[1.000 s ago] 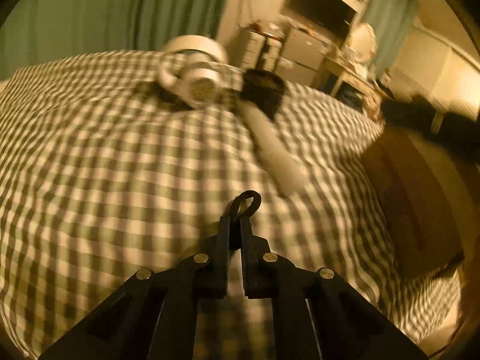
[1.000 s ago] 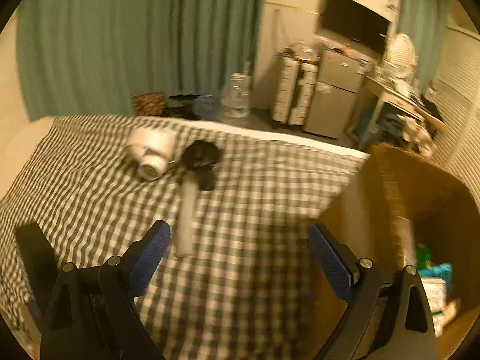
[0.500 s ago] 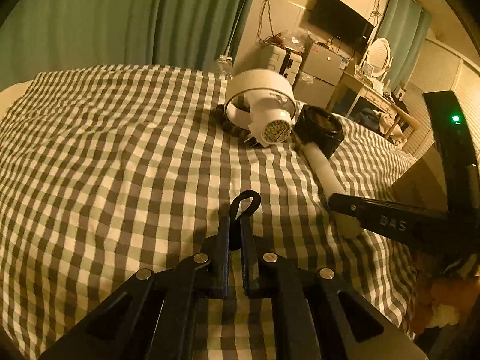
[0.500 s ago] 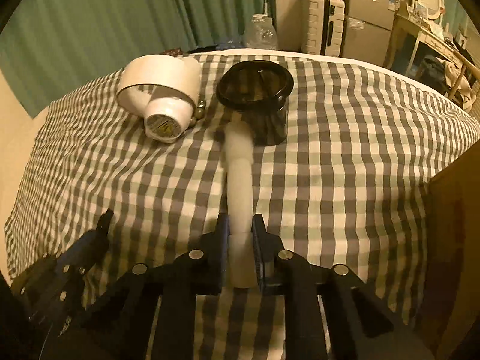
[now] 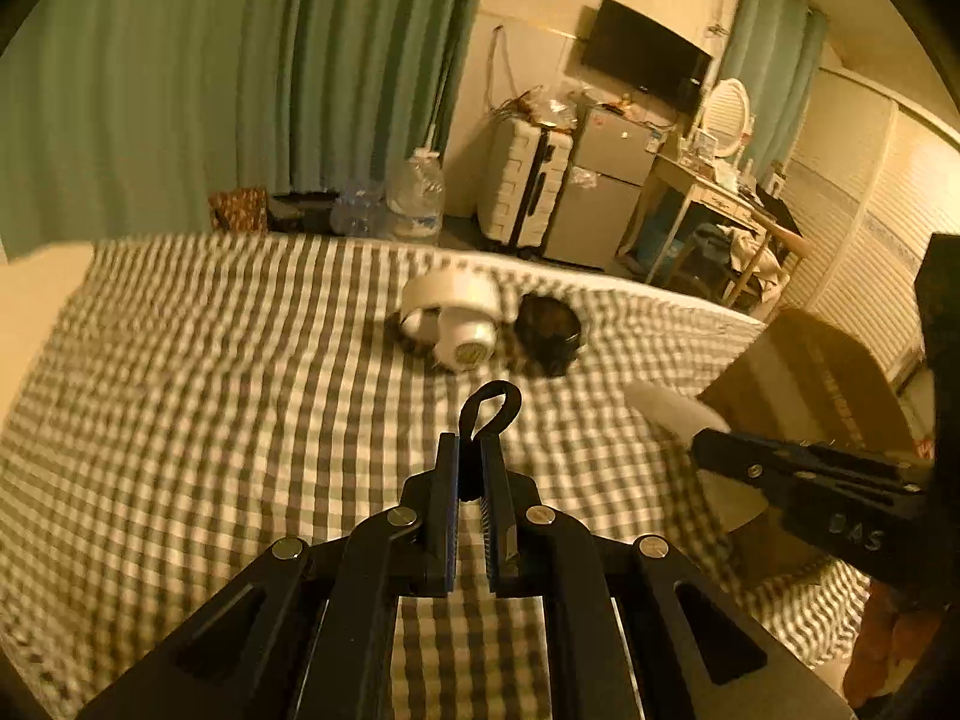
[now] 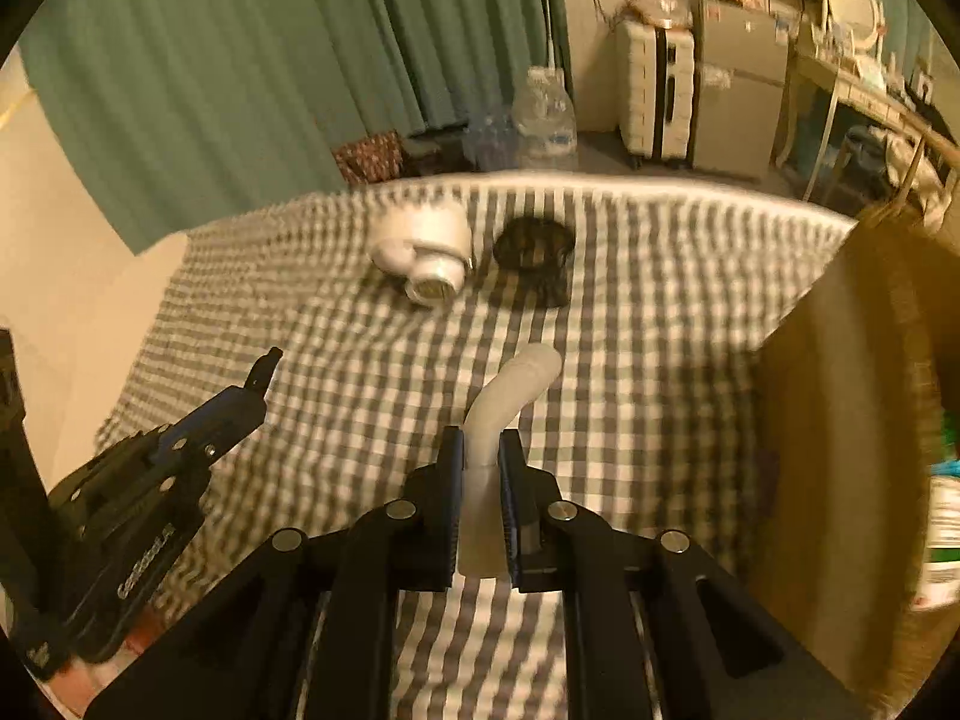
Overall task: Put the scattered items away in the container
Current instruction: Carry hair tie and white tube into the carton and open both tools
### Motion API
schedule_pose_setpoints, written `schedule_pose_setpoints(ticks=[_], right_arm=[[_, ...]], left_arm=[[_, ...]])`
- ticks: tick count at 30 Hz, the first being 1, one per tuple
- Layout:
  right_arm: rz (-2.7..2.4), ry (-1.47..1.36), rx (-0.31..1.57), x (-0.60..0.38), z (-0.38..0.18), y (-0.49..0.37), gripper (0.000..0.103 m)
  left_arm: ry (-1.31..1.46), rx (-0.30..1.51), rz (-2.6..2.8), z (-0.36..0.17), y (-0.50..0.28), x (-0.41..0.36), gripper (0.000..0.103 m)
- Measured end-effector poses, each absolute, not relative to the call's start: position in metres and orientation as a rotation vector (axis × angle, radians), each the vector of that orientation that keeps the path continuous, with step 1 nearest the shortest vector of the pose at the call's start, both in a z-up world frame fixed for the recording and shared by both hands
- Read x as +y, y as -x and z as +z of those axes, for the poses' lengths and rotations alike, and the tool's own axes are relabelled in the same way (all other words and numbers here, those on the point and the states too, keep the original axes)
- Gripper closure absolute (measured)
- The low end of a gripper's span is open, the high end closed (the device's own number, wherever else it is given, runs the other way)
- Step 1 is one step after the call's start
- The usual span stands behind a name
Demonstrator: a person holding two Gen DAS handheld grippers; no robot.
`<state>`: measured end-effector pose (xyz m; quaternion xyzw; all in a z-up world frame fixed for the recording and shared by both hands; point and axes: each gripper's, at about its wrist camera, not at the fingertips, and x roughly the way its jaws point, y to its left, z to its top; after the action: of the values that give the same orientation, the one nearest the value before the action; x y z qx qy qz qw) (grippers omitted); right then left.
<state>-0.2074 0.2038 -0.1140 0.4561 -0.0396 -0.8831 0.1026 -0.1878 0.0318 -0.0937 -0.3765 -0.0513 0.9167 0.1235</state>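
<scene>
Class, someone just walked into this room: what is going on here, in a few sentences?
A person is tidying a checked bedspread with two handheld grippers. The right gripper is shut on a white flexible tube, held above the bed beside a cardboard box. The left gripper is shut on a small black loop. A white round device and a black cup lie on the bed.

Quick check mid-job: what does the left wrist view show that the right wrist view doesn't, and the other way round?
Only the left wrist view: the left claw shut on a thin black loop, and the wall TV in full.

Only the right wrist view: the right claw shut on the bent white tube seen end to end, and green-labelled packaging inside the cardboard box.

Both: the checked bedcover, white fan-like device, dark cup, white suitcase and green curtain.
</scene>
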Motion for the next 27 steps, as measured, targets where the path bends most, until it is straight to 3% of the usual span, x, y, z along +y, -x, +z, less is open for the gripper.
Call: schedule_pose_setpoints(ticks=[9,15,21,27], right_arm=[[-2.74,-1.095,-0.138,0.262,0.024,0.143,0.092],[-2.84,-1.007,-0.088,0.317,0.087,0.11,0.092],[-2.949,-1.001,-0.048,0.374,0.101,0.104,0.091],[-2.955,-1.14,-0.175,0.439,0.047,0.129,0.09]], left_arm=[[0.765,-0.061,2.672,0.038,0.14,0.086,0.097],[0.675,-0.066,2.58,0.093,0.13,0.152,0.097],[0.726,-0.065,2.449,0.086,0.133,0.233,0.097],[0.852,0.018,2.357,0.026,0.155,0.299,0.097]])
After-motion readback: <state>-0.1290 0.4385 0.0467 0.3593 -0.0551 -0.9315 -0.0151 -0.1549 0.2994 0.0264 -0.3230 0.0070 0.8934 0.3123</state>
